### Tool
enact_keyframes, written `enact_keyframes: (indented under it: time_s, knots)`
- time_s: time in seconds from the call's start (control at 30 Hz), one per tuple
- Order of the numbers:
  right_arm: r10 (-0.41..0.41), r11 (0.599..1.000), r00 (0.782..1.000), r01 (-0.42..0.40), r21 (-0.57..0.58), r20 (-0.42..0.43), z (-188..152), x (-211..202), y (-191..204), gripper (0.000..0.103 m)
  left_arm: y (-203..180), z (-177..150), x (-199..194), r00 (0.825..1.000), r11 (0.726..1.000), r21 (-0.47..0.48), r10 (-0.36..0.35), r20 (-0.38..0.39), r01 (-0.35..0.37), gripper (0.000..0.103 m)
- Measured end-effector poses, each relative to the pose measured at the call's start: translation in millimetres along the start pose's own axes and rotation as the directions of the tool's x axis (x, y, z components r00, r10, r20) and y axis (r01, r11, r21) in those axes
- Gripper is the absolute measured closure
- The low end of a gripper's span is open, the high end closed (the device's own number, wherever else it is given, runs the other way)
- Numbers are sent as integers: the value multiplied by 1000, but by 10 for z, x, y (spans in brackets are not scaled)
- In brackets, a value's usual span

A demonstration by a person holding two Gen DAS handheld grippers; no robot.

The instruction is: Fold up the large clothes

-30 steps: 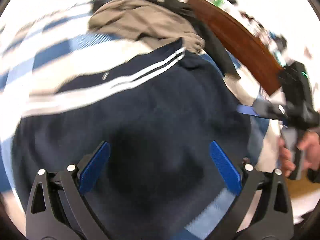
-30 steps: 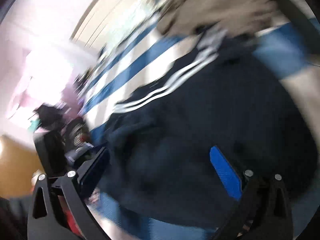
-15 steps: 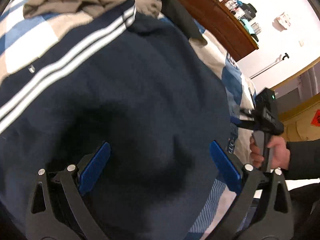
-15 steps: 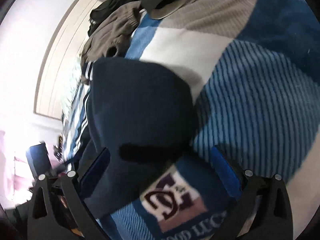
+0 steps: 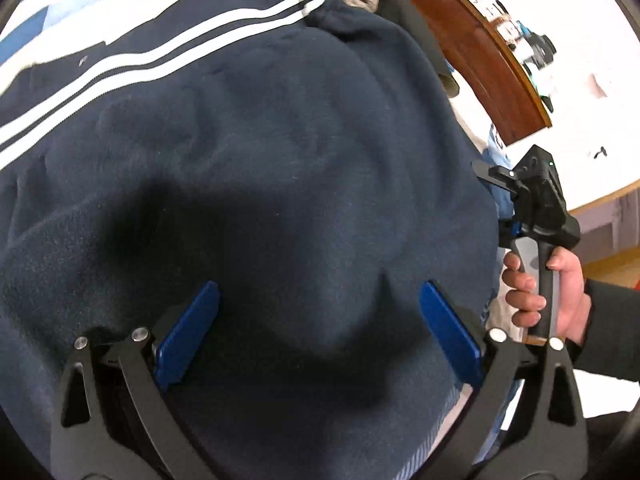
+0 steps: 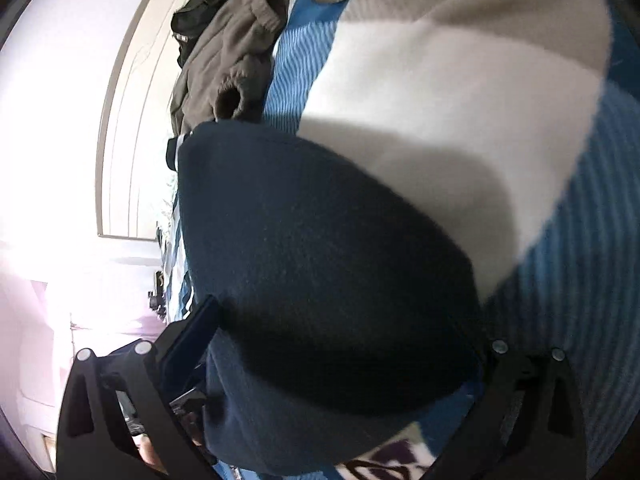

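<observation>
Left gripper: the left gripper (image 5: pixel 318 328) is held low over the navy garment (image 5: pixel 280 168), its blue pads (image 5: pixel 188 334) set wide apart with only cloth seen between them; nothing is pinched.

Right gripper: in the left wrist view the right gripper (image 5: pixel 500 184) is seen at the right-hand edge of the garment, gripped by a hand (image 5: pixel 548 296). In its own view the fingers are spread, the left pad (image 6: pixel 192 340) being clear and the right pad hidden under a bulge of cloth; the jaws are judged apart, nothing clamped.

Step in hand: a hold on the garment's near hem is judged to be sought, one gripper at each side, before a fold is made.

Next move: both sets of fingers would have to be lowered onto the edge and closed on it, preferably through all layers, so that it can be lifted evenly and carried away from the grippers.

Garment, place: it is spread directly ahead of and beneath both grippers, on a blue-and-white blanket (image 6: pixel 440 112).

Garment, look: thick, fleecy, dark navy, softly rumpled; three white stripes (image 5: pixel 160 60) are borne along the far left side.

Beyond: a brown garment (image 6: pixel 224 60) lies heaped at the far end, touching the navy one.
</observation>
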State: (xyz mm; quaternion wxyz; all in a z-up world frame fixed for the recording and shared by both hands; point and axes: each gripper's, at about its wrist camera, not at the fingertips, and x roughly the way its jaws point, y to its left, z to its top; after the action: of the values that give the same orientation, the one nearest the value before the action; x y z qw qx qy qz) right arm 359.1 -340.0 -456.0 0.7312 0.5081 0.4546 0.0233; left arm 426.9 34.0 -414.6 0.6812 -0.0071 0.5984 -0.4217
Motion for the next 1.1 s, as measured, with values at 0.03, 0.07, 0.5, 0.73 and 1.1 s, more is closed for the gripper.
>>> enact_keyframes:
  time_s: [0.03,0.07,0.5,0.73,1.1]
  knots:
    - [-12,1000,1000,12,-4,-16,0,26,11,4,-8,1,17,1000,1000,0,4,0,-4,6]
    - [-43,999,999,43,-14,-31,10,68,47,4,-19,1,33,1000,1000,0,10,1,-10,6]
    - [-240,939,970,244,-242,45,-87,-147,649,73,-77,-159,-335,999,999,-53,6,49,-3,6]
    - [-177,872,976,216,-440,129,-344,-295,1511,77,-173,-685,-763,988,990,-134,-17,152,38,6]
    - [-91,734,996,79,-675,18,-826,-1,2748,77,284,-1207,-457,973,931,-337,-68,222,142,6]
